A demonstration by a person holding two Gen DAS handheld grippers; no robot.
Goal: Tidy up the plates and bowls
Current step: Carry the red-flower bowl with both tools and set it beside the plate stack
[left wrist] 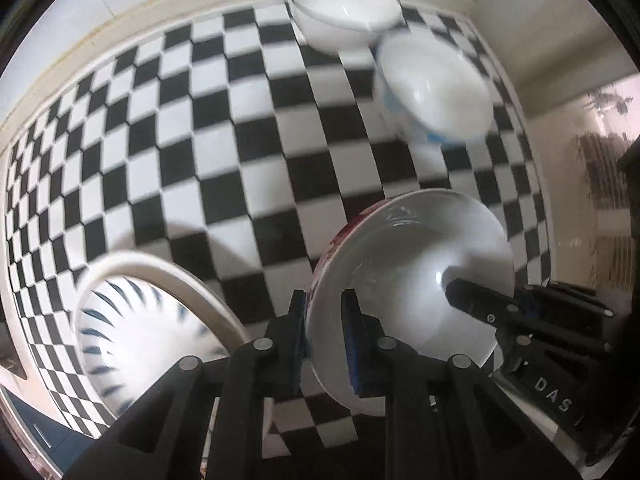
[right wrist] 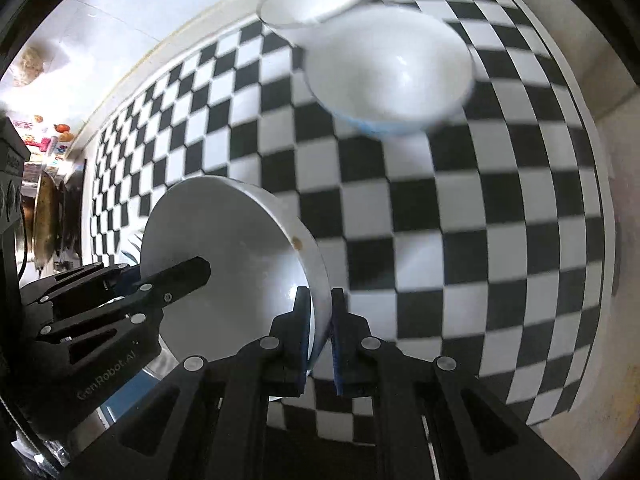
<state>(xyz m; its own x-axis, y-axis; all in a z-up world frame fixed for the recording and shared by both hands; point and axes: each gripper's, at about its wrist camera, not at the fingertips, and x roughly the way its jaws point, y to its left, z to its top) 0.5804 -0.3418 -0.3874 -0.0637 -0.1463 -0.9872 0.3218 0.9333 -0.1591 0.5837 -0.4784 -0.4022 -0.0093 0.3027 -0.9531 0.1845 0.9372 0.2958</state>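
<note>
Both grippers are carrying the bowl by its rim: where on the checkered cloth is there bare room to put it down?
Bare cloth spans the middle, between the striped bowl and the white bowl and blue-patterned bowl, which crowd the far corner. The held bowl hangs over open squares.

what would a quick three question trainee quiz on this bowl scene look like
1. True or false: both hand-held grippers clamp the rim of one shared bowl.
2. Multiple choice: what covers the table? A) plain wood B) black and white checkered cloth C) green mat
3. Fill in: the striped bowl resting on the cloth has ____ coloured stripes inside.

Key
1. True: the left hand-held gripper and the right hand-held gripper each pinch the rim of the white bowl on opposite sides.
2. B: the checkered cloth, where two more white bowls sit at the far end.
3. Blue: see the striped bowl in the left wrist view.
</note>
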